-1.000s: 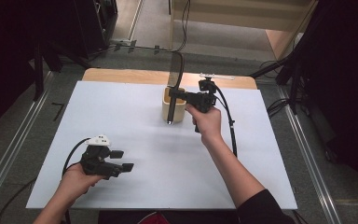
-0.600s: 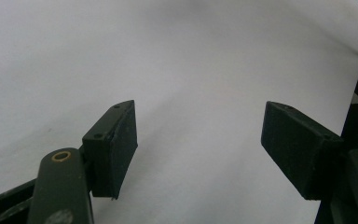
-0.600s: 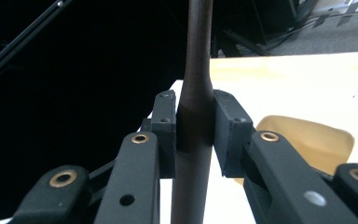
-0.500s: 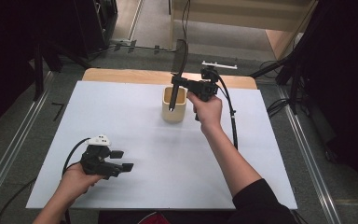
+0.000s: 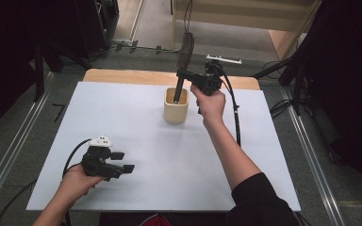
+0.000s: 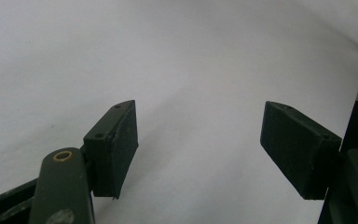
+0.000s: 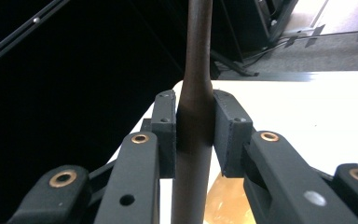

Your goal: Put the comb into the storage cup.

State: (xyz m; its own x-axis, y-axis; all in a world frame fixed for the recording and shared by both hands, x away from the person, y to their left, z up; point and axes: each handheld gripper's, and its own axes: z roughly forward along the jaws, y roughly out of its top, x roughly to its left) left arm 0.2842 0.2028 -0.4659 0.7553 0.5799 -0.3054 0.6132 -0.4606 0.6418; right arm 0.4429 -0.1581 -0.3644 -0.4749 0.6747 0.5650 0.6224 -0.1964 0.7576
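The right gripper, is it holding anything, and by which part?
Yes. The right gripper is shut on a dark long-handled utensil, clamped on its handle, with the lower end in the wooden cup. The left gripper is open, holding nothing.

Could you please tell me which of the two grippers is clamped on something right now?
The right gripper, above the wooden cup, is clamped on a dark utensil; the left gripper has open, empty jaws.
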